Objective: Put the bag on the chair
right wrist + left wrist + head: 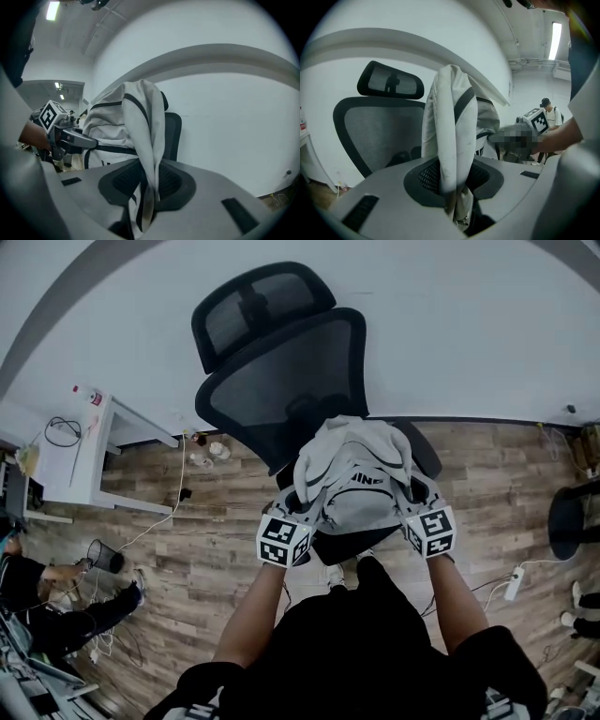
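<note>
A light grey bag (354,474) with black straps hangs over the seat of a black mesh office chair (281,381). My left gripper (298,521) is shut on a fold of the bag (450,136) at its left side. My right gripper (412,517) is shut on the bag's fabric (143,140) at its right side. In the left gripper view the chair's backrest (375,131) and headrest stand behind the bag. The chair's seat is mostly hidden under the bag in the head view.
A white desk (89,451) stands to the left with cables trailing on the wood floor. A person (56,601) crouches at the lower left. A power strip (513,583) lies on the floor at the right. A white wall runs behind the chair.
</note>
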Demonstrator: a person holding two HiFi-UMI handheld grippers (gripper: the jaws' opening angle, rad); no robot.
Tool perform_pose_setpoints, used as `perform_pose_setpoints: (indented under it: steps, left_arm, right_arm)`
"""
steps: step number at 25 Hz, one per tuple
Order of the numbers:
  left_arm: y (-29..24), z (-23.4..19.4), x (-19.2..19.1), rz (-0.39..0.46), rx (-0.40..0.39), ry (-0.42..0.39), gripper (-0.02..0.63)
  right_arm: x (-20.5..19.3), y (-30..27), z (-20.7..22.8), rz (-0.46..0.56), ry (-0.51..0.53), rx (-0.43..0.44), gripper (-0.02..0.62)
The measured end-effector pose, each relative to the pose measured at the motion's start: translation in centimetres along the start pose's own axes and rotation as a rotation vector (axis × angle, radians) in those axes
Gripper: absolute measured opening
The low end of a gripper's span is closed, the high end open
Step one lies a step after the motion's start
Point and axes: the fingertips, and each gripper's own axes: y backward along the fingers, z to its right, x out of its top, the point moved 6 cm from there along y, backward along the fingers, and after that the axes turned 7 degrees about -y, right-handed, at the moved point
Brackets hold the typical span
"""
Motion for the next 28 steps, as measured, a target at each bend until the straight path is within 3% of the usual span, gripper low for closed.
perform_pose_setpoints:
  steps: [10,20,28]
  left_arm:
    - [-4.9,-4.5,-5.3,-0.138,0.063,0.094,0.118]
    - [-10.0,-8.0,-11.1,-0.290,0.078,0.151,0.121]
    - [-13.4,-10.0,-11.1,-0.274,0.081,0.122,0.136]
  right_arm:
    - [-3.6,-9.1,3.2,-0.143,0.014,0.143,0.095]
    - [-8.8,-16.5,4.9,-0.318,0.001,0.185,0.101]
    - [-9.5,-19.9,6.9,-0.295,-0.016,0.187,0.110]
